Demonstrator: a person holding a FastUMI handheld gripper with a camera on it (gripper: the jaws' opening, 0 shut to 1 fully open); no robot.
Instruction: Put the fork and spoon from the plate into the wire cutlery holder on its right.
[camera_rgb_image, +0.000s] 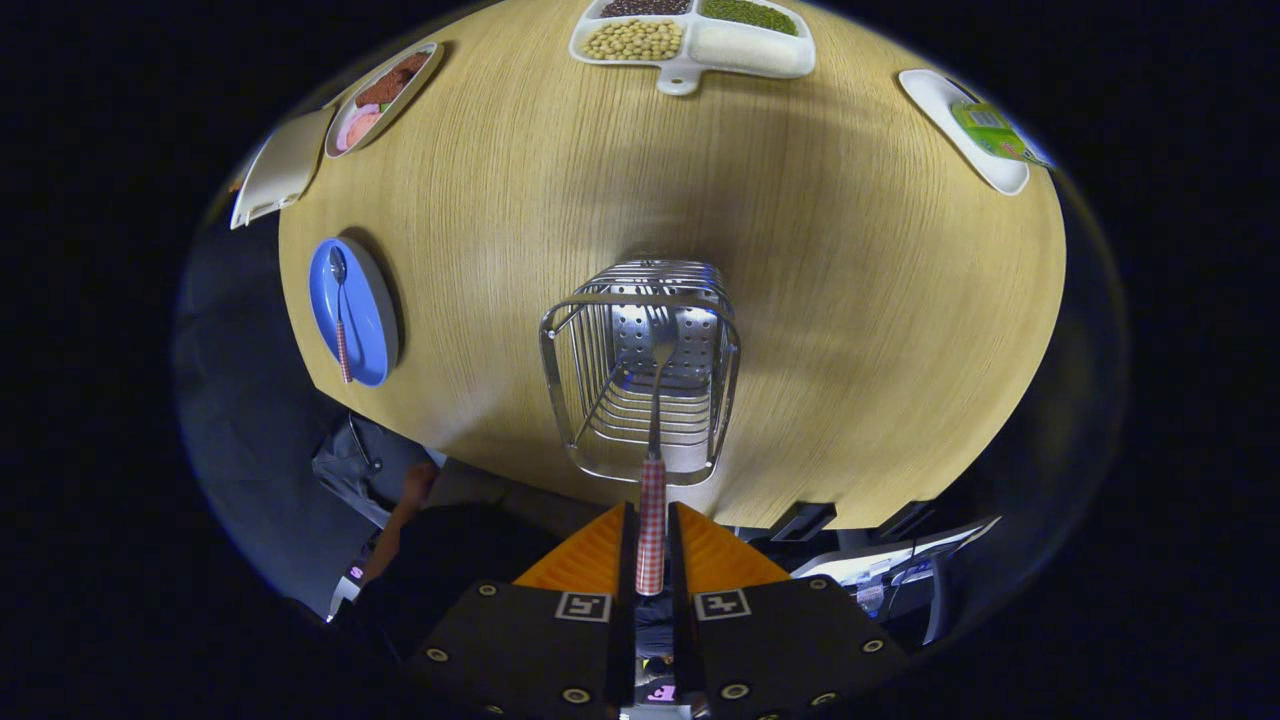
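We have the gripper (651, 540) pinching the fork (653, 470) by its checked handle, fingers drawn in close with both pressing the handle between them. The tines point ahead, over the open top of the wire cutlery holder (640, 370) just beyond the fingertips. We judge this the drop-off of the fork: next we need to lower it so the tines pass inside the rim, then spread the fingers. The spoon (341, 315) lies on the blue plate (368, 330), well off to the left of the fingers, waiting its turn.
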